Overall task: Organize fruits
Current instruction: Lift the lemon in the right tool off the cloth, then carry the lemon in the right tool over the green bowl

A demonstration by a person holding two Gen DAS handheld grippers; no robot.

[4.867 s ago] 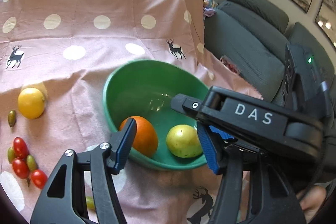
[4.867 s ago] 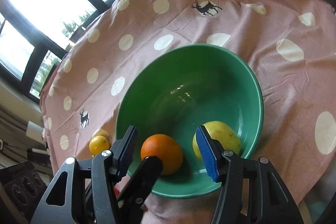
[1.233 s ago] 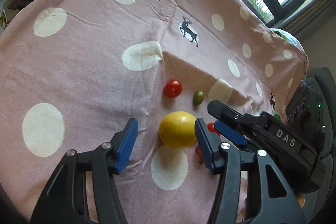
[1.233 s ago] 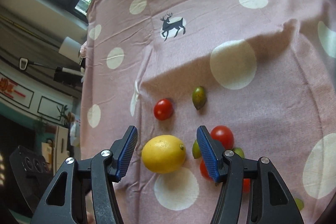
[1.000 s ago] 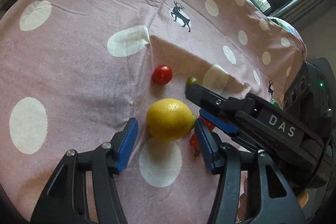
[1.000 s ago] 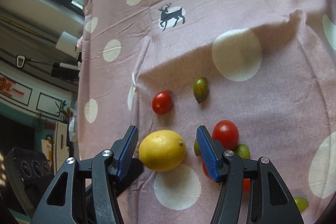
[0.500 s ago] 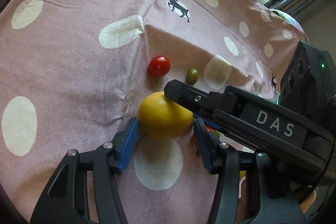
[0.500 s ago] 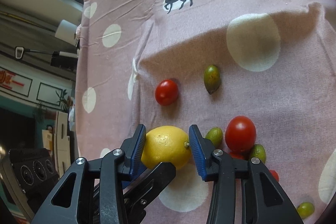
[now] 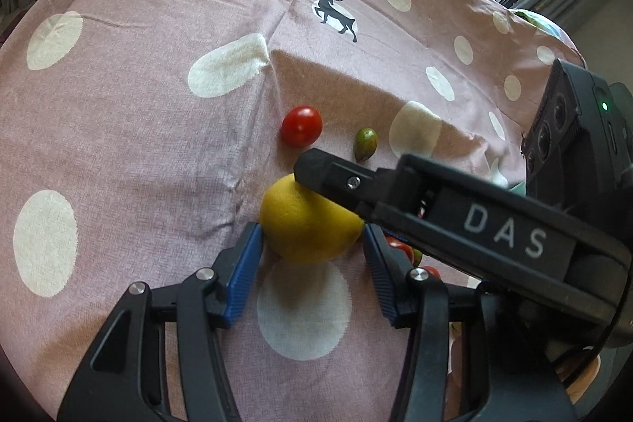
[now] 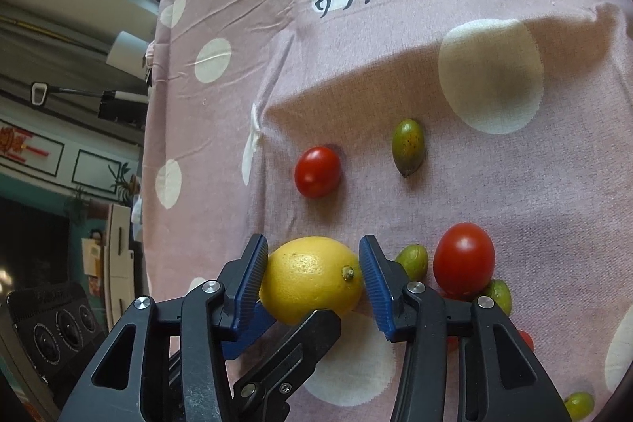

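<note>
We have both grippers around the yellow lemon (image 10: 312, 277) on the pink spotted cloth (image 10: 395, 66). Our right gripper (image 10: 312, 277), whose jaws have just been opening a little, squeezes it. Our left gripper (image 9: 312, 258) squeezes it too. A red tomato (image 10: 317, 171) sits just behind.

Both fisheye views ride close above the pink polka-dot tablecloth (image 9: 118, 153), each looking steeply down along its own blue-padded fingers. The left wrist view faces the cloth's far window edge; the right wrist view faces its far left edge. Both share the yellow lemon (image 9: 308, 224) (image 10: 312, 279) and small red cherry tomato (image 9: 301, 126) (image 10: 317, 171).
</note>
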